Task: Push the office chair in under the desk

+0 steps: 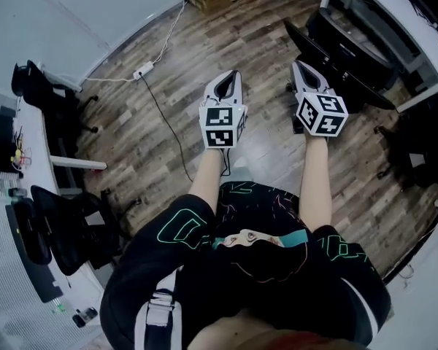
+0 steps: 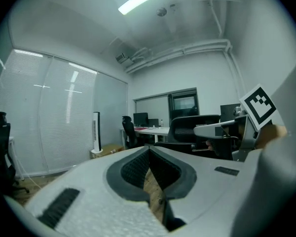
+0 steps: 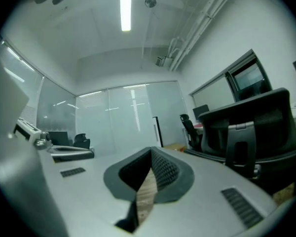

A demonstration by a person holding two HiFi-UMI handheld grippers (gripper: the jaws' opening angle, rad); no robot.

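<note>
here, left gripper, right gripper, both closed

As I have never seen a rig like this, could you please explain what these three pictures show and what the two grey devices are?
There is no robot here: a person holds a two-jaw gripper in each hand. The head view comes from a camera on the person's head looking steeply down. It shows the forearms, the left gripper and the right gripper, each carrying a marker cube, above a wood floor. The other two pictures come from cameras riding on each gripper, looking along its jaws. Both pairs of jaws are closed at the tips with nothing between them, so nothing is held. Ahead of the right gripper stands a black office chair beside a white desk; neither gripper appears to touch it.
</note>
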